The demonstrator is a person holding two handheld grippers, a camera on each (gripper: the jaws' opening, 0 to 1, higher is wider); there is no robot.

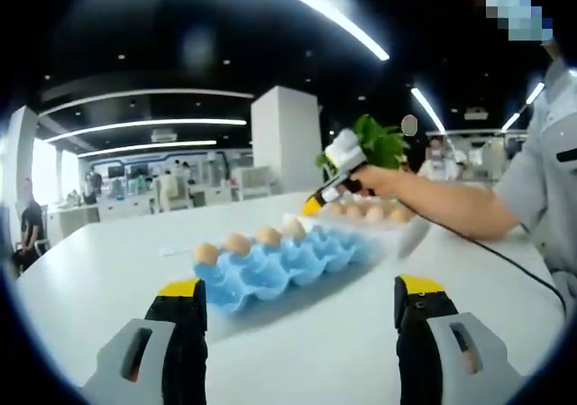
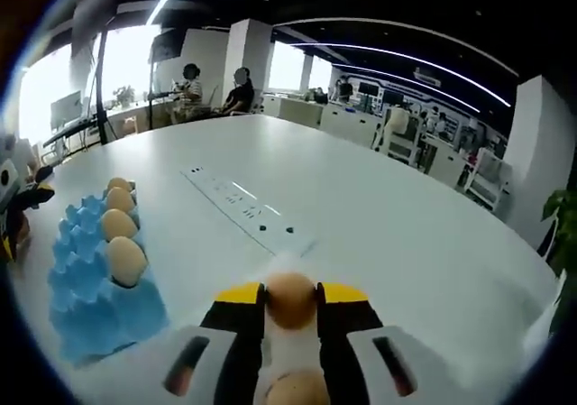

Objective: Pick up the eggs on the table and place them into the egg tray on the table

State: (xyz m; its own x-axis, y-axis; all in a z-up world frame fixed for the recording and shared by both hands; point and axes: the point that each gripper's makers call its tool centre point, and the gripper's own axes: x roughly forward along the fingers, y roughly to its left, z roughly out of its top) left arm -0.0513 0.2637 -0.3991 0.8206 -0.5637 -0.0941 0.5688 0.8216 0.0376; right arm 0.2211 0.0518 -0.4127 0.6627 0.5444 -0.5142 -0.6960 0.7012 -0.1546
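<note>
— Egg (image 2: 291,299), where is it?
— Clamped between the yellow tips of the right gripper (image 2: 290,302), whose jaws are closed on it from both sides, held above the white table (image 2: 379,216). A second egg (image 2: 295,391) sits lower in that view, between the jaws near the bottom edge.
— And the egg tray (image 1: 279,268)?
— Blue, lying on the table. In the left gripper view four eggs (image 1: 236,243) fill its far row and the nearer cups are bare. In the right gripper view it lies to the left of the held egg, well apart from it.
— The left gripper (image 1: 302,299)?
— Jaws spread wide with nothing between them, tips short of the tray.
— Any more eggs?
— A cluster of loose eggs (image 1: 370,212) lies beyond the tray, just under the person's hand (image 1: 377,179). A white power strip (image 2: 243,208) runs across the table
</note>
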